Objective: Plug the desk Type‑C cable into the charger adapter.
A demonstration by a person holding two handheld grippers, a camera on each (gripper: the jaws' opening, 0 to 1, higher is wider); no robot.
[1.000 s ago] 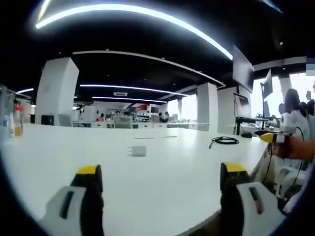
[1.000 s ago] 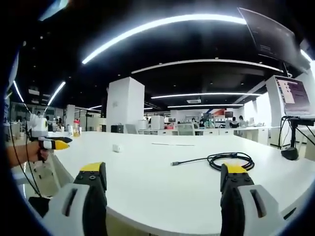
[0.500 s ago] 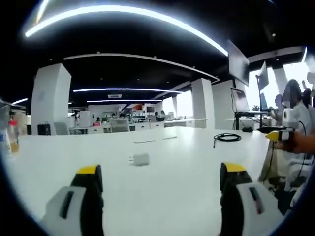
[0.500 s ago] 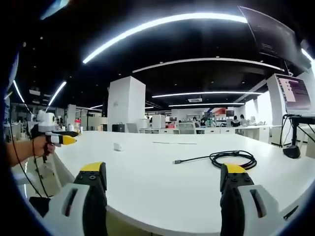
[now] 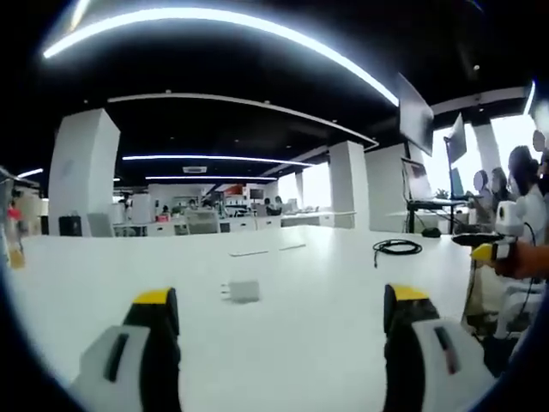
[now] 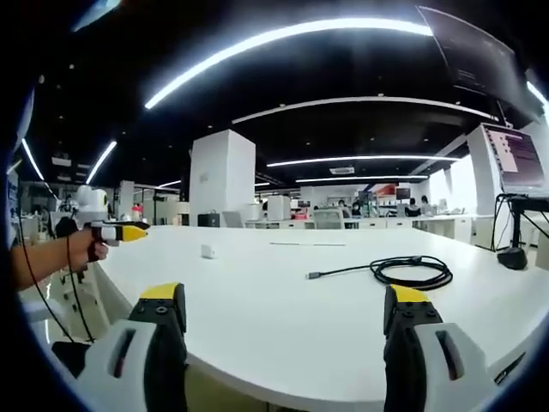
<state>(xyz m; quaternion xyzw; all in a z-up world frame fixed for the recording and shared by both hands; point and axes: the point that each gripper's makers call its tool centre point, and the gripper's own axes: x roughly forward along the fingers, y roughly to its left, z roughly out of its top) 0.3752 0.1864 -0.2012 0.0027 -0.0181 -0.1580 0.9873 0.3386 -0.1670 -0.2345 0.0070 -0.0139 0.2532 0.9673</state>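
Type-C cable [image 6: 412, 271] lies coiled on the white worktop [image 6: 283, 300] ahead of your right tool [image 6: 285, 322], a straight tail running out from the coil to the plug end [image 6: 314, 275], which points toward the middle of the worktop. The charger adapter [image 5: 243, 291] sits well apart from it, a small white block lying flat in front of your left tool [image 5: 283, 324], with what look like its prongs on the side facing the left of that view. Both tools stand wide open and hold nothing; neither is over its target yet, so the reach has not begun. Expect the cable to be light and limp: if you take it far back on the cord, the plug will likely droop and swing, so grip just behind the plug shell, where it is stiff enough to aim. The adapter looks light, smooth and hard, and will probably skid on the glossy worktop when pushed, so clamp it across its flat sides and leave the port face free. Which face carries the port cannot be told from either view. From the right gripper view, your left tool [image 6: 116, 232] hangs beyond the worktop's near left edge.
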